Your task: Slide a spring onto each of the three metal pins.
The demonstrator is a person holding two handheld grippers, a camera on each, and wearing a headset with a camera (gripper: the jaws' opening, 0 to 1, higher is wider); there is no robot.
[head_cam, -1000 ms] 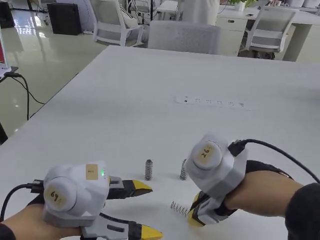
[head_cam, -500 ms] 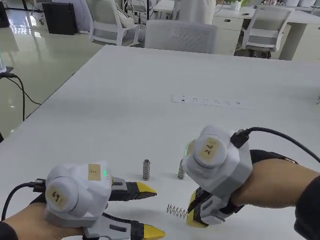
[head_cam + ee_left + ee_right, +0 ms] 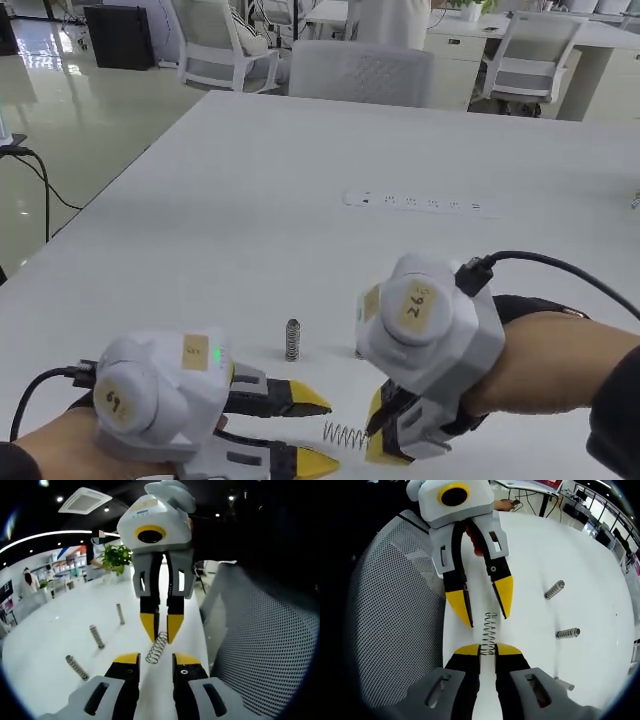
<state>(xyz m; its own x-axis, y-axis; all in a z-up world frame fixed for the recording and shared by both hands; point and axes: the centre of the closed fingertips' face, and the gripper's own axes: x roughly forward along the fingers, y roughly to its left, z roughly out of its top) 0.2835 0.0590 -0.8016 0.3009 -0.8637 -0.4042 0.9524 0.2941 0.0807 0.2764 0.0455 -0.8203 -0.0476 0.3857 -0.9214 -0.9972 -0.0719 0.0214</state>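
Spring (image 3: 489, 630) was pinched at one end in the jaws of the right gripper (image 3: 488, 650); the left gripper (image 3: 487, 621) faced it, jaws spread.

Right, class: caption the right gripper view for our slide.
Right gripper holds a spring pointing at the open left gripper.

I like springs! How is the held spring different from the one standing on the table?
The held spring lies sideways, pinched at one end by the right gripper; the standing spring sits upright on a pin, untouched. The held spring's coils look looser; the standing spring's look tighter. Both are small metal coils.
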